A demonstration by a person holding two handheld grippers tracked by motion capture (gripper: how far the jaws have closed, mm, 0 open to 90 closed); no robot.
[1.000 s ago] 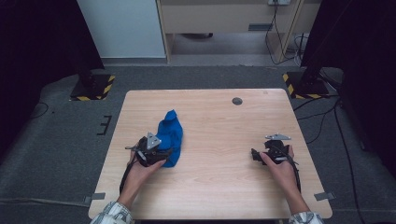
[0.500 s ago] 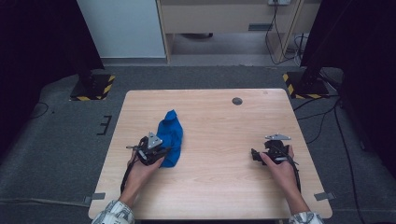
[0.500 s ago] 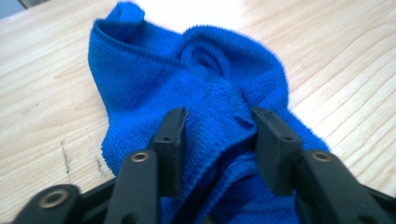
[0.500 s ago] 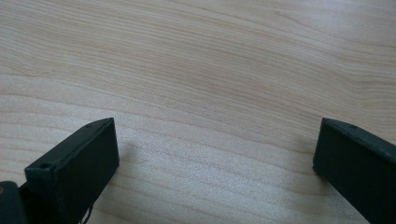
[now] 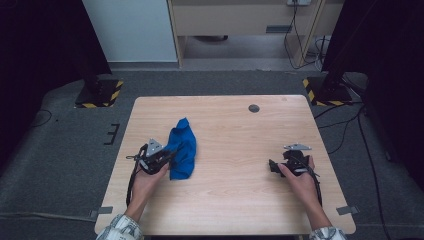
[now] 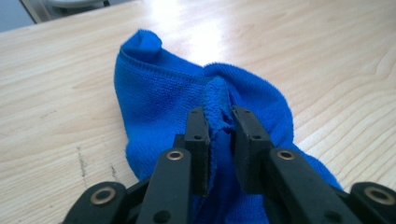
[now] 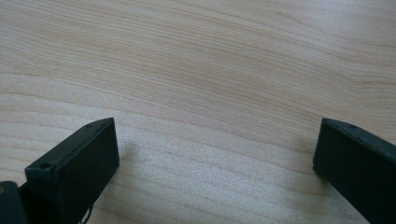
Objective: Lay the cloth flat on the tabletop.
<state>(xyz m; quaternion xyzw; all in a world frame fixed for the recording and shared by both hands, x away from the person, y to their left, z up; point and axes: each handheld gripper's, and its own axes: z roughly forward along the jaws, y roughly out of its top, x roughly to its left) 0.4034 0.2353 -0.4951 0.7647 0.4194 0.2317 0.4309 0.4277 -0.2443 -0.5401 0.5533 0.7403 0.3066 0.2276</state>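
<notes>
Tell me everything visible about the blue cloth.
The blue cloth is a soft, terry-like microfibre with a stitched hem, crumpled into a long bunch on the left half of the wooden table. The left gripper, its jaws having just been closing, pinches a raised fold at its near end.

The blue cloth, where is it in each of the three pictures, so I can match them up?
High view: the blue cloth lies left of centre on the table, at the left gripper.
Left gripper view: centre, a raised fold pinched between the black jaws, which have just been closing.
Right gripper view: not in it.
Shared landmark: the table's light wood grain.
</notes>
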